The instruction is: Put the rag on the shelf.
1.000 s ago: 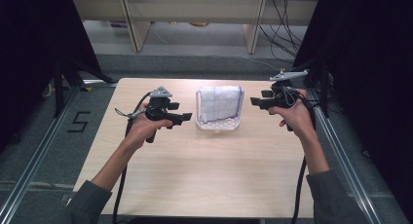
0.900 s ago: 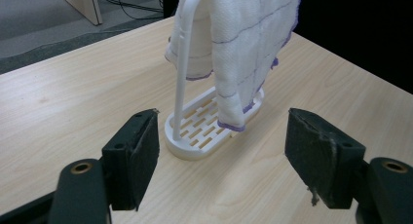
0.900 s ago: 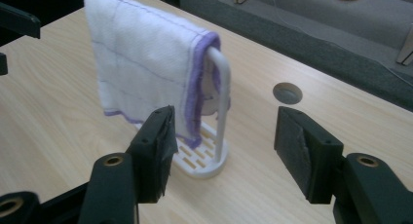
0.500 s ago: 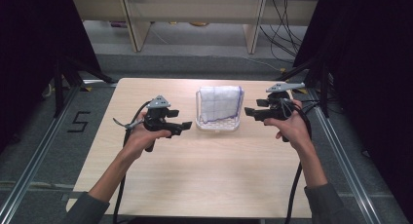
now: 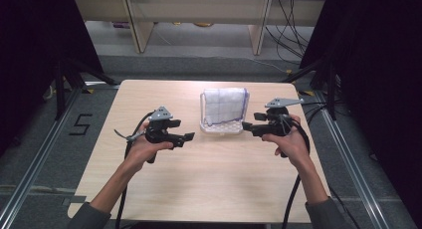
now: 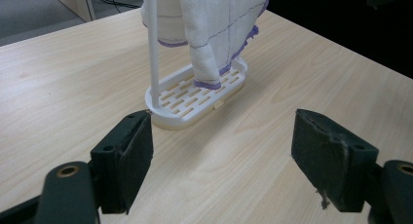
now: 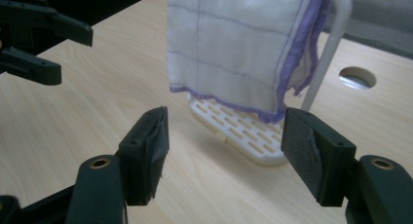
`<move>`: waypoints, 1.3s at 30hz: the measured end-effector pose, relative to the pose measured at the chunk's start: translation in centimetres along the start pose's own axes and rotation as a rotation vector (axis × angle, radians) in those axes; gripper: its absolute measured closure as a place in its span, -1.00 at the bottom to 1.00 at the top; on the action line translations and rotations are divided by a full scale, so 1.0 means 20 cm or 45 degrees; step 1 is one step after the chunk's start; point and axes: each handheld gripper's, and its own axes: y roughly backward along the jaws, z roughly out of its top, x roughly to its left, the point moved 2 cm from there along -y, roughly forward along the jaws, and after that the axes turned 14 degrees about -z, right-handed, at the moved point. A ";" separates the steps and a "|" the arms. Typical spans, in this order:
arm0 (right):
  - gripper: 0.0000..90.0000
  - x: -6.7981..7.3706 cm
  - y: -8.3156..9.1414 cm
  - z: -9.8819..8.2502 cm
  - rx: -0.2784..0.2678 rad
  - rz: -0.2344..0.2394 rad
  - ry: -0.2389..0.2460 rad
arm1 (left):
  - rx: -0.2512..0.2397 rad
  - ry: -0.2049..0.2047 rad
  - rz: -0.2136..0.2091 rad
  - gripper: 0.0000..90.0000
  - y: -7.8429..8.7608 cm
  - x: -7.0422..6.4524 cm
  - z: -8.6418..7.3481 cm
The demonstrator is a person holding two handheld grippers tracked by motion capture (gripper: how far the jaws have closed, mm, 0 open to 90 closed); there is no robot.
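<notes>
Your wooden table [image 5: 209, 184] takes up the middle and lower part of the high view, pale and bare apart from one item in its upper centre. That item is a white rack [image 5: 222, 125], a slotted oval base with an upright frame, and a white cloth [image 5: 225, 106] with thin purple lines and a purple edge hangs over the frame, its lower hem reaching down to the base. In the left gripper view the rack [image 6: 195, 95] sits at upper centre with the cloth [image 6: 214, 24] draped above it; in the right gripper view the cloth [image 7: 238, 48] fills the top centre and the base [image 7: 238, 129] shows beneath it. Your left gripper [image 5: 188, 136] sits at centre left of the high view, pointing toward the rack and near it, its jaws spread wide with nothing between them. Your right gripper [image 5: 245, 128] sits at centre right, just beside the rack, jaws likewise spread and empty.
</notes>
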 end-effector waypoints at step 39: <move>-0.31 0.15 -0.10 -0.21 0.104 0.101 0.029 | 0.092 -0.021 0.005 -0.57 0.02 -0.11 -0.25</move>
